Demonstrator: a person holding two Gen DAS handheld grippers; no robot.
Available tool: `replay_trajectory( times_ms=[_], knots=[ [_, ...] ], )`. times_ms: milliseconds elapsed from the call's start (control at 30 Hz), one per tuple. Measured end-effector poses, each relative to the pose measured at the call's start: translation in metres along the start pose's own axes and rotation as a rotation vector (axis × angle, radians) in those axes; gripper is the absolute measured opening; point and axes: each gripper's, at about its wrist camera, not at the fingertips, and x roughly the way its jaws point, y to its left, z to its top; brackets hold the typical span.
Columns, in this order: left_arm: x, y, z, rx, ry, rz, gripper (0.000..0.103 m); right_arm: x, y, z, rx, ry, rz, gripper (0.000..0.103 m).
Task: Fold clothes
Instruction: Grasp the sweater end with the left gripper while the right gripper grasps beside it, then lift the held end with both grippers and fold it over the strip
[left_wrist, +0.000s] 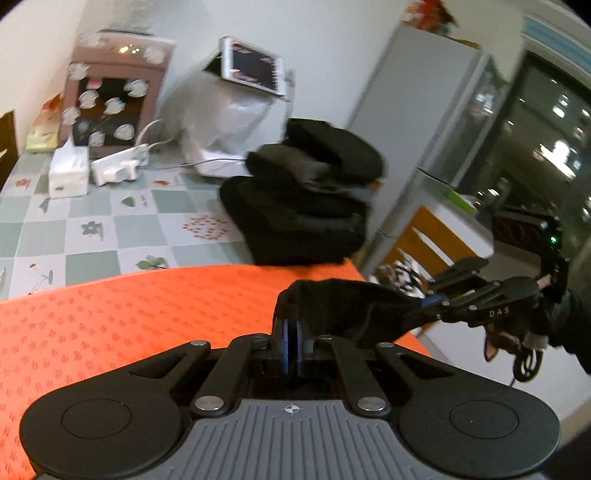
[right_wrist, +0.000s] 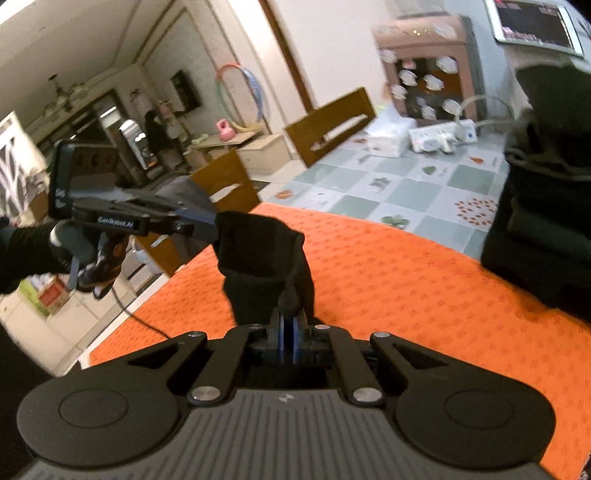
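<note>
**Thin grip on a dark garment, held above the orange cloth**

The scene is a home room with a tiled table cover, and over its near part lies an orange cloth (left_wrist: 147, 314). At the far edge of this cloth stands a pile of dark folded clothes (left_wrist: 299, 206), with a tissue box (left_wrist: 68, 171) and a power strip (left_wrist: 120, 166) further back.

The left gripper (left_wrist: 291, 332) is closed on one edge of a black garment (left_wrist: 343, 310). The right gripper (right_wrist: 288, 326) is closed on the other edge of the same piece. The garment hangs between them, above the orange cloth and apart from it, bunched and not spread.

The risk, in my judgement, is in the grip. Each gripper seems to pinch only a small fold of fabric, so a quick pull apart can drag the cloth out of one of them, and the garment then drops in a heap. The pile is also near; a wide swing toward it can knock the top pieces. Because the fabric is black and blurred, I cannot tell which part of the garment is held, so the fold may come out crooked.
</note>
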Motion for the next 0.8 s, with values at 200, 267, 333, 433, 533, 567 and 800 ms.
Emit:
replay_trajectory(
  times_ms=[200,267,333,433,533,567,800],
  knots=[
    [-0.042,-0.031,-0.048,0.029,0.023,-0.1,0.007,-0.035,0.063,-0.044,-0.108,0.001,0.036,0.006],
    [-0.049,-0.036,-0.071,0.014,0.051,-0.125,0.007,-0.039,0.082,-0.064,-0.145,0.031,0.052,0.006],
    [-0.053,-0.04,-0.096,-0.011,0.095,-0.146,0.007,-0.038,0.099,-0.085,-0.182,0.072,0.054,0.006],
    [-0.047,-0.043,-0.135,-0.061,0.164,-0.144,0.007,-0.032,0.119,-0.117,-0.232,0.14,0.042,0.006],
    [-0.036,-0.045,-0.17,-0.065,0.238,-0.113,0.007,-0.021,0.131,-0.146,-0.261,0.185,0.035,0.006],
    [-0.032,-0.046,-0.181,-0.069,0.255,-0.101,0.007,-0.016,0.134,-0.155,-0.271,0.199,0.029,0.006],
    [-0.009,-0.043,-0.221,-0.102,0.326,-0.037,0.007,0.014,0.144,-0.197,-0.369,0.26,-0.057,0.011]
  ],
)
